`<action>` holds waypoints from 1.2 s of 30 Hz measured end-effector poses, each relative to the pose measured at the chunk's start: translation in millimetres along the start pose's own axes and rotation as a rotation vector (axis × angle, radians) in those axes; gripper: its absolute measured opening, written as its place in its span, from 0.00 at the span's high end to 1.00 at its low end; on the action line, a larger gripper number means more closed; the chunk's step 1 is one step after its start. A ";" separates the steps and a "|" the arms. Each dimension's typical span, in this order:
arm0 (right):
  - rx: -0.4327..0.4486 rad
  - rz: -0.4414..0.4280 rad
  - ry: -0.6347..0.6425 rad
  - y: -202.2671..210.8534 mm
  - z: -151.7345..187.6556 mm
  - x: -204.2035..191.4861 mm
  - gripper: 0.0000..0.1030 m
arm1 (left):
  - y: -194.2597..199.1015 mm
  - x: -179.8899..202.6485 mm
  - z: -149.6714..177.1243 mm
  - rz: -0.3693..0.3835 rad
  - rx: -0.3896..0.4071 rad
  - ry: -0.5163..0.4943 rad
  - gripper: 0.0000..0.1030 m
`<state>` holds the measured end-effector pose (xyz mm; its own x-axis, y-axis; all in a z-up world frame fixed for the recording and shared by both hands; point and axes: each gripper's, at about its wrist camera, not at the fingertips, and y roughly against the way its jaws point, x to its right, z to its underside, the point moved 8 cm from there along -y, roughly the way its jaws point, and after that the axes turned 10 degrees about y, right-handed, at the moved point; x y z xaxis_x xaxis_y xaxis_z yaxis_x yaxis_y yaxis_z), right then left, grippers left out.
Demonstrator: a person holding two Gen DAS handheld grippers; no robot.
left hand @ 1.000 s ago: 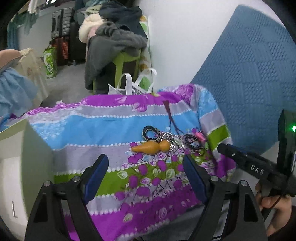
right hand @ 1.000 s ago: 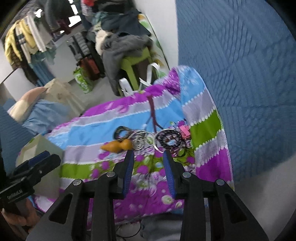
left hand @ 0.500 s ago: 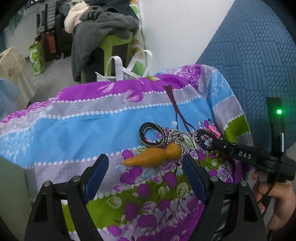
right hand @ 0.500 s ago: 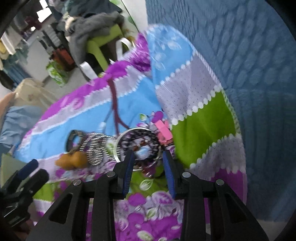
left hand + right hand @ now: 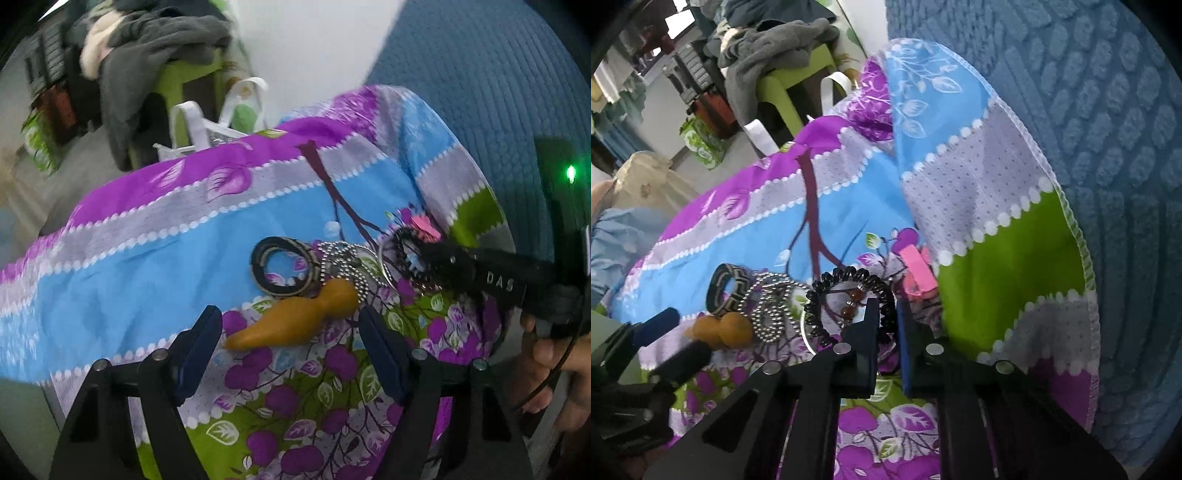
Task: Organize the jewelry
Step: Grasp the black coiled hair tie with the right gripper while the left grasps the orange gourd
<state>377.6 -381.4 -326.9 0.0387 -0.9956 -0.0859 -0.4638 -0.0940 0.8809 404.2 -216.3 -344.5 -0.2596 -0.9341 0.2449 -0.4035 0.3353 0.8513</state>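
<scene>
Jewelry lies in a cluster on a striped floral cloth (image 5: 147, 266). An orange gourd pendant (image 5: 295, 317), a black-and-cream woven bangle (image 5: 284, 269) and a silver bead chain (image 5: 345, 264) lie together. My left gripper (image 5: 291, 350) is open, its fingers either side of the pendant, just short of it. My right gripper (image 5: 888, 317) has its jaws nearly closed around the rim of a black spiral coil ring (image 5: 849, 306) with red beads (image 5: 853, 302) inside. A pink clip (image 5: 918, 273) lies just beyond. The right gripper also shows in the left wrist view (image 5: 443, 258).
A blue quilted cover (image 5: 1108, 147) rises on the right. Behind the cloth stand a green chair piled with grey clothes (image 5: 159, 40) and a white-handled bag (image 5: 207, 129). A pale box edge (image 5: 598, 321) sits at the left.
Both grippers have moved in closer to the jewelry. The right jaws have narrowed around the coil ring's rim. The left gripper has stayed open and now brackets the pendant.
</scene>
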 end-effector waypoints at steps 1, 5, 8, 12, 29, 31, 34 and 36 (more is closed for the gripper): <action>0.002 -0.011 -0.004 0.4 0.0 -1.1 0.93 | -1.3 3.1 0.3 0.001 -0.002 -0.024 0.27; 0.019 -0.025 -0.024 3.1 -1.4 0.8 0.93 | -12.8 7.7 4.1 -0.025 -0.036 -0.079 0.27; 0.023 -0.028 -0.028 2.9 -2.7 0.2 0.93 | -17.8 9.5 3.2 -0.061 -0.038 -0.119 0.27; 0.023 -0.039 -0.034 3.1 -2.3 -0.2 0.93 | -28.0 10.9 4.0 -0.095 -0.061 -0.147 0.39; 0.044 -0.046 0.033 12.0 0.9 -17.2 0.93 | 7.3 -19.3 28.7 -0.087 -0.049 0.109 0.67; 0.044 -0.050 0.060 13.6 4.2 -26.9 0.93 | 14.6 -25.1 34.6 -0.080 -0.051 0.162 0.67; 0.048 -0.035 0.124 16.3 9.1 -43.2 0.93 | 27.2 -29.1 42.6 -0.079 -0.034 0.209 0.70; 0.041 -0.040 0.138 16.2 14.6 -50.7 0.93 | 33.3 -30.7 48.8 -0.074 -0.033 0.232 0.70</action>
<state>355.2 -332.4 -315.0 0.1777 -0.9826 -0.0535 -0.4950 -0.1363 0.8582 355.9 -170.5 -346.3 -0.0208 -0.9604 0.2778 -0.3843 0.2641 0.8846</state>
